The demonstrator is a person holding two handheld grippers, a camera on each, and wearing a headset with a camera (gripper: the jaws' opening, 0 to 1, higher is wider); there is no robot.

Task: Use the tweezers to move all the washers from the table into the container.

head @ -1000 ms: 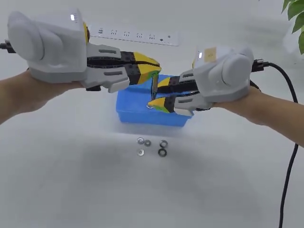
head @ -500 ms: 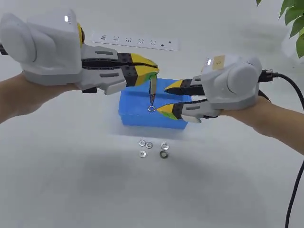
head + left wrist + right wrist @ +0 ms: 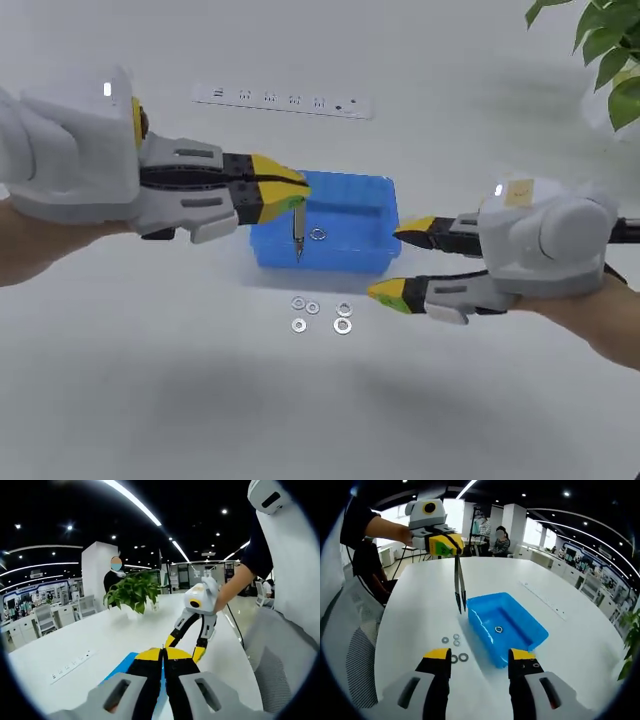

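The left gripper [image 3: 298, 197] had its fingers pressed together on the tweezers [image 3: 298, 235], whose tips hung empty at the blue container [image 3: 330, 262]. The right gripper [image 3: 392, 260] was spread. One washer [image 3: 318, 235] lay inside the container, and the other washers [image 3: 343, 326] lay on the desk [image 3: 150, 380] at lower centre. The thin tweezers might twist in that pinch and drop a washer.

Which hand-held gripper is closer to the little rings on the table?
Right. The right hand-held gripper, open, sits just beside the washers; the left hand-held gripper is higher, by the blue container, holding tweezers.
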